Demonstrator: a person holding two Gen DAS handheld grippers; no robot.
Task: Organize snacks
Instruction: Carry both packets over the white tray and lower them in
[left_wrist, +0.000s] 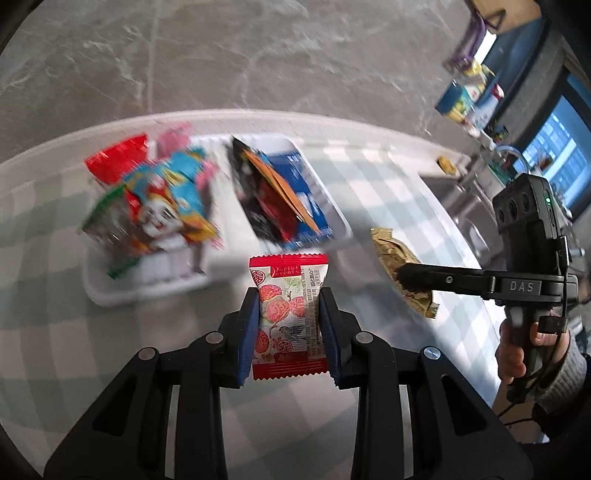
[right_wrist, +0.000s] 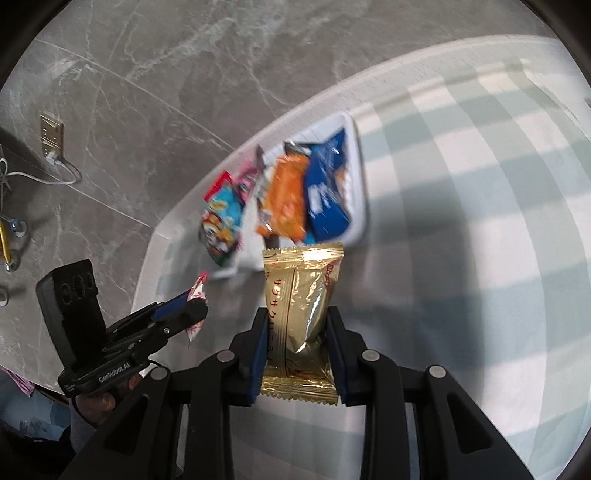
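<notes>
My left gripper (left_wrist: 289, 295) is shut on a red-and-white snack packet (left_wrist: 288, 317) and holds it above the checked tablecloth, short of two white trays. My right gripper (right_wrist: 297, 314) is shut on a gold foil snack packet (right_wrist: 301, 317), which also shows in the left wrist view (left_wrist: 402, 273), to the right of the trays. The left tray (left_wrist: 147, 291) holds several colourful packets (left_wrist: 155, 199). The right tray (left_wrist: 332, 199) holds black, orange and blue packets (left_wrist: 280, 199). The left gripper (right_wrist: 194, 306) with its red packet also shows in the right wrist view, left of the trays (right_wrist: 360, 192).
The round table wears a white-and-pale-green checked cloth (right_wrist: 480, 221). A grey marble floor (left_wrist: 258, 55) lies beyond it. A shelf with bottles and boxes (left_wrist: 469, 99) stands at the far right. A wall socket with a cable (right_wrist: 51, 140) is on the far left.
</notes>
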